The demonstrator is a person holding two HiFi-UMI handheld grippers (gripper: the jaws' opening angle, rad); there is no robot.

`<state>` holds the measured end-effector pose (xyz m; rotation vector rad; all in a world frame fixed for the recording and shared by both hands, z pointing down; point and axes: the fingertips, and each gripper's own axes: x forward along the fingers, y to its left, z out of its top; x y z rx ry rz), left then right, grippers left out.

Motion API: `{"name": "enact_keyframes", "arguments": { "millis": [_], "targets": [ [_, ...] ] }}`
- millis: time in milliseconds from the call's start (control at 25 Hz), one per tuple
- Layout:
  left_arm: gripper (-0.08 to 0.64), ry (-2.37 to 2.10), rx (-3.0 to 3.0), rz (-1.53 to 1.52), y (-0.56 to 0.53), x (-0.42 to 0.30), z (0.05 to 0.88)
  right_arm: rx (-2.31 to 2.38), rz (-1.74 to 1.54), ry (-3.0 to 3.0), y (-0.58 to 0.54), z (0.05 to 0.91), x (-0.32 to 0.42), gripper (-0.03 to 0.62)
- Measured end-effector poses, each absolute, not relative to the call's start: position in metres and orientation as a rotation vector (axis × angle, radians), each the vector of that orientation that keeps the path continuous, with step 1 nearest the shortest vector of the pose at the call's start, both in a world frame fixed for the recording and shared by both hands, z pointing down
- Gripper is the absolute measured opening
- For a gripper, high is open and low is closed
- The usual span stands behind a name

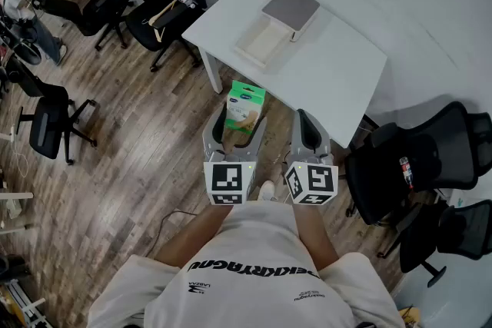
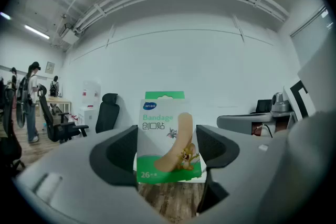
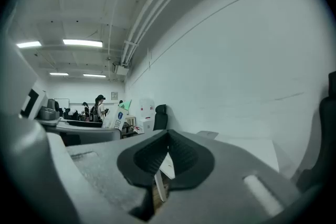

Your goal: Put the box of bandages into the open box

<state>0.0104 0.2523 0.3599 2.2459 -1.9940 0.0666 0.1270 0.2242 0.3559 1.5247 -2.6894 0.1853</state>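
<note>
box of bandages (image 1: 246,100) held up in the left gripper (image 1: 239,127), far from the table
the left gripper pinches the box of bandages by its two side edges. the box stands upright in the air above the wood floor (image 1: 131,142). the right gripper (image 1: 307,127) has its fingers pressed together with nothing in them. the open box (image 1: 244,50) sits on the white table (image 1: 330,65), well apart from the grippers. the box of bandages looks light, made of thin card that could dent, so a soft squeeze on the sides should do.
</note>
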Motion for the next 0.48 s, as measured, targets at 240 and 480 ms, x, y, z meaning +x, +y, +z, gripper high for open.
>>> {"name": "enact_keyframes", "arguments": {
  "millis": [240, 480],
  "targets": [
    [0.364, -2.030, 2.233, 0.074, 0.248, 0.023, 0.355, 1.498, 0.197, -2.731, 0.219, 0.350, 0.141, -0.002],
    [0.364, -2.083, 2.201, 0.092, 0.239, 0.041, 0.354, 1.438, 0.205, -2.796, 0.208, 0.348, 0.159, -0.002]
  ]
}}
